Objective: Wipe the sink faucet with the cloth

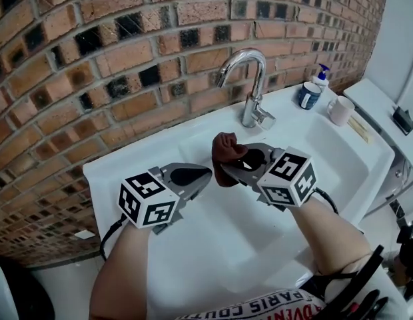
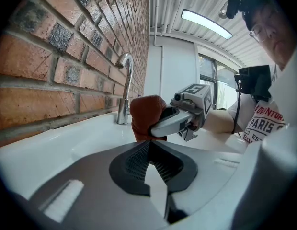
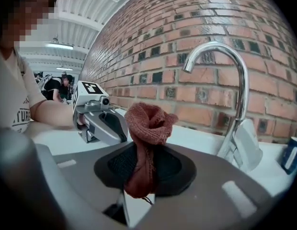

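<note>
Over the basin of the white sink [image 1: 313, 145], the right hand-held gripper [image 1: 234, 165] has its jaws closed on a rust-brown knitted cloth [image 1: 226, 153]. The cloth's bunched top stands up above the jaws, and a narrow tail hangs down between them in the right gripper view [image 3: 148, 123]. Just left of it, the left hand-held gripper [image 1: 202, 174] points toward the cloth with its jaws brought together and nothing between them. The chrome gooseneck faucet [image 1: 252, 79] rises at the far edge of the sink against the brick wall [image 1: 93, 59], beyond the cloth and not touching it. On the sink's far right rim stand a blue mug [image 1: 308, 95], a soap pump bottle [image 1: 320, 77] behind it, and a white mug [image 1: 340, 110] nearer.
</note>
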